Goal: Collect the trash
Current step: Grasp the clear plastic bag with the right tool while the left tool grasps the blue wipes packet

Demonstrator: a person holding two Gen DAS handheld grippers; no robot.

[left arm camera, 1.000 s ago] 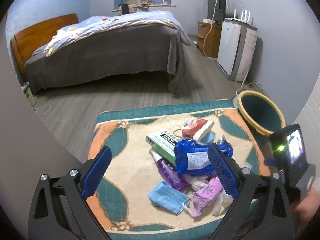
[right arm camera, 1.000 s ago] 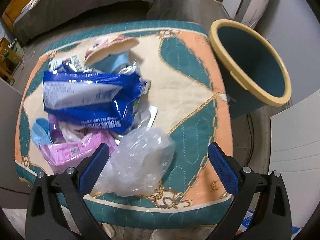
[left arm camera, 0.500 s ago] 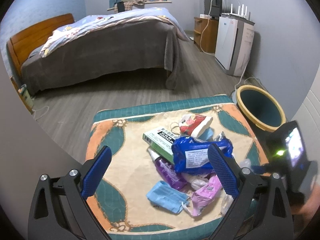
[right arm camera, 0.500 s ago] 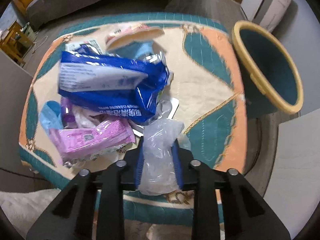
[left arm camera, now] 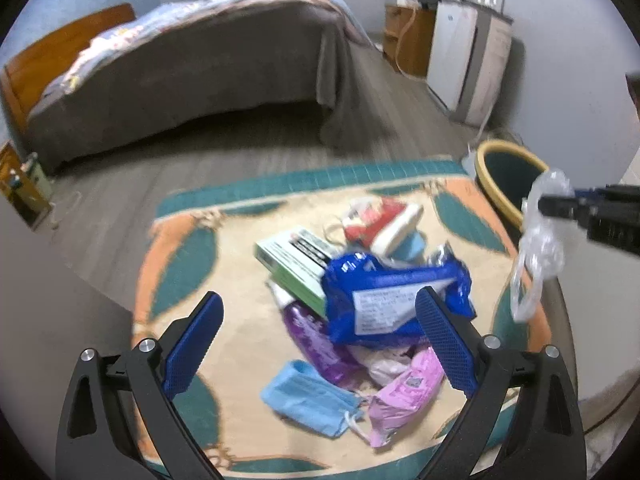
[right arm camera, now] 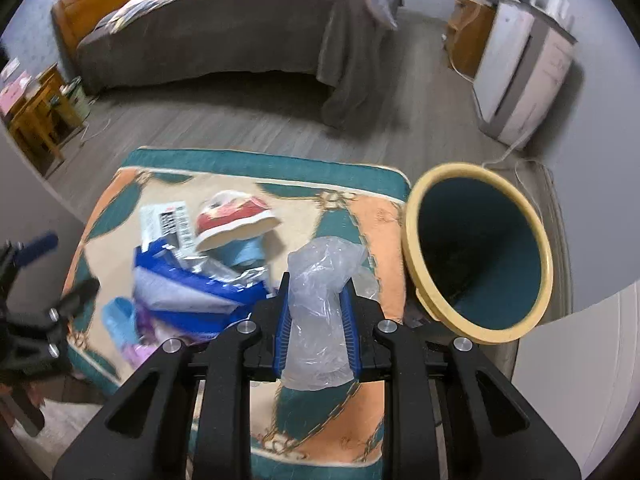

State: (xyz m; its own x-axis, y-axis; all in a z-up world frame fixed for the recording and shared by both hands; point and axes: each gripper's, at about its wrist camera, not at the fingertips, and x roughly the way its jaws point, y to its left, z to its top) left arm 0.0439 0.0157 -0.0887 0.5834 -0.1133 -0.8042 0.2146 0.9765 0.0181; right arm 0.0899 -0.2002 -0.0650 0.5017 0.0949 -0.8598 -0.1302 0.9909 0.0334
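Observation:
My right gripper (right arm camera: 316, 312) is shut on a crumpled clear plastic bag (right arm camera: 320, 300), lifted above the patterned cushion (right arm camera: 368, 220); the bag (left arm camera: 540, 240) also hangs at the right edge of the left wrist view. A teal bin with a yellow rim (right arm camera: 480, 252) stands just right of the cushion. My left gripper (left arm camera: 320, 344) is open above the trash pile: a blue wrapper (left arm camera: 392, 296), green box (left arm camera: 296, 264), purple bottle (left arm camera: 316, 340), blue face mask (left arm camera: 308, 400), pink packet (left arm camera: 404, 396) and red-and-white packet (left arm camera: 380, 224).
A bed with a grey cover (left arm camera: 180, 68) stands beyond the grey wood floor (left arm camera: 224, 148). A white appliance (left arm camera: 468, 56) and a wooden cabinet (left arm camera: 408, 40) line the right wall. A small wooden table (right arm camera: 32, 116) sits at far left.
My right gripper closed on the clear plastic bag and lifted it off the cushion toward the bin side. My left gripper sank closer over the trash pile, still open.

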